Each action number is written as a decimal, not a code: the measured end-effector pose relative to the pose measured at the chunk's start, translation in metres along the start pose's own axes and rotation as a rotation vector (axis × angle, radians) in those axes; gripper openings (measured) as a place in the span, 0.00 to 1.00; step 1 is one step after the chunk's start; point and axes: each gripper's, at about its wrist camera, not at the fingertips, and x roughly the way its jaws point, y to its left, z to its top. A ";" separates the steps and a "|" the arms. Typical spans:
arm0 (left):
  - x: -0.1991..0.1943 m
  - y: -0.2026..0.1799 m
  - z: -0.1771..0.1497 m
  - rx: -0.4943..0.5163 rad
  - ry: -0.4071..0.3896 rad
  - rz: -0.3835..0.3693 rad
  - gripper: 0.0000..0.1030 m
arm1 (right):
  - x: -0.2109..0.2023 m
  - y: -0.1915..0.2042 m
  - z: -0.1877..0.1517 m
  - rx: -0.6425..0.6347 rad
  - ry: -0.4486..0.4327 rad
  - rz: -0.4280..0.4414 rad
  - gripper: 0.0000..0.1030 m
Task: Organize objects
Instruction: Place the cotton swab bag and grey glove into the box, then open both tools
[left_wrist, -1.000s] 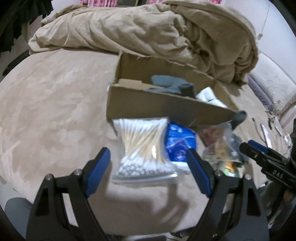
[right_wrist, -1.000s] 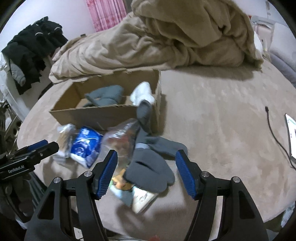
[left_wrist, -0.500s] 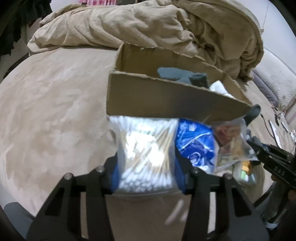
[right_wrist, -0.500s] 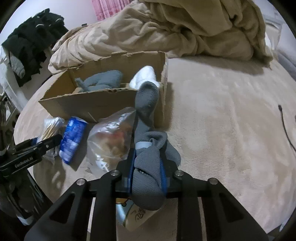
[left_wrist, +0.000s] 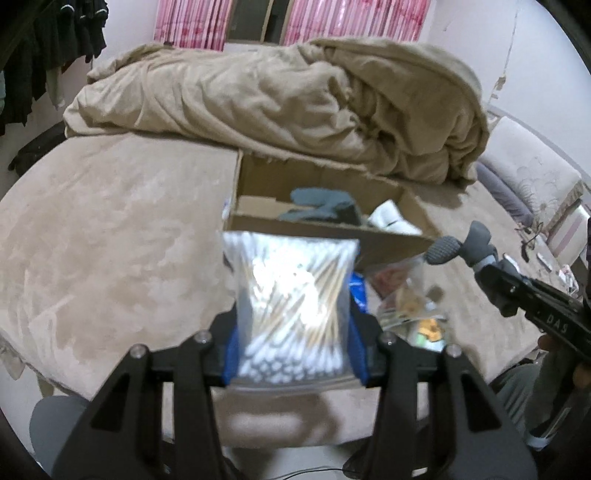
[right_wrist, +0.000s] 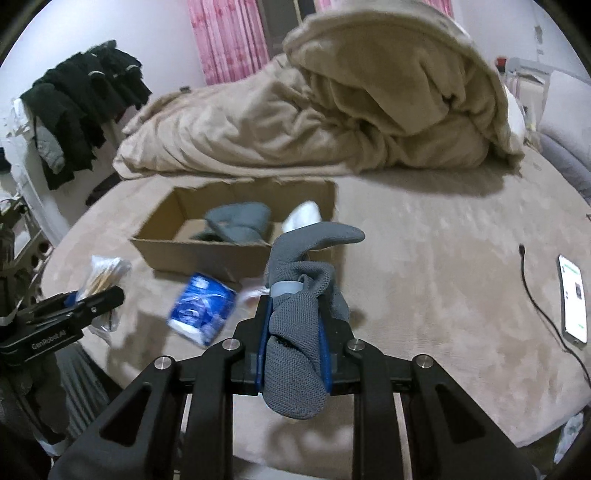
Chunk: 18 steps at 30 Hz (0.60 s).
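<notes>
A: Left tool (left_wrist: 293, 354)?
B: Clamped on the swab bag (left_wrist: 293, 306), lifted above the bed (left_wrist: 110, 229), just in front of the box (left_wrist: 325, 229).

A: Right tool (right_wrist: 292, 350)?
B: Pinched tight on the grey sock (right_wrist: 295, 332), held off the bed; the sock's toe stuck out toward the box. From the left camera the sock (left_wrist: 461, 247) hung at the right tool's (left_wrist: 491, 273) tip.

A: What sat in the box?
B: Another grey sock (right_wrist: 236, 221) and something white (right_wrist: 303, 218), blurred.

A: Still on the bed?
B: Blue pack (right_wrist: 203, 310) in front of the box, print unreadable. Clear snack bag (left_wrist: 402, 295) beside it.

A: Any writing?
B: "GenRobot.AI" on the left tool's (right_wrist: 81, 302) body in the right view, "DAS" on the right tool in the left view. Phone (right_wrist: 572, 299) at right, screen text too small.
</notes>
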 end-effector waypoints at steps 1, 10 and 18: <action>-0.006 -0.001 0.001 0.001 -0.010 -0.005 0.46 | -0.005 0.004 0.002 -0.006 -0.009 0.005 0.23; -0.035 -0.002 0.028 0.008 -0.074 -0.042 0.46 | -0.041 0.036 0.027 -0.054 -0.100 0.062 0.23; -0.023 0.004 0.057 0.017 -0.096 -0.067 0.46 | -0.034 0.056 0.053 -0.076 -0.125 0.082 0.23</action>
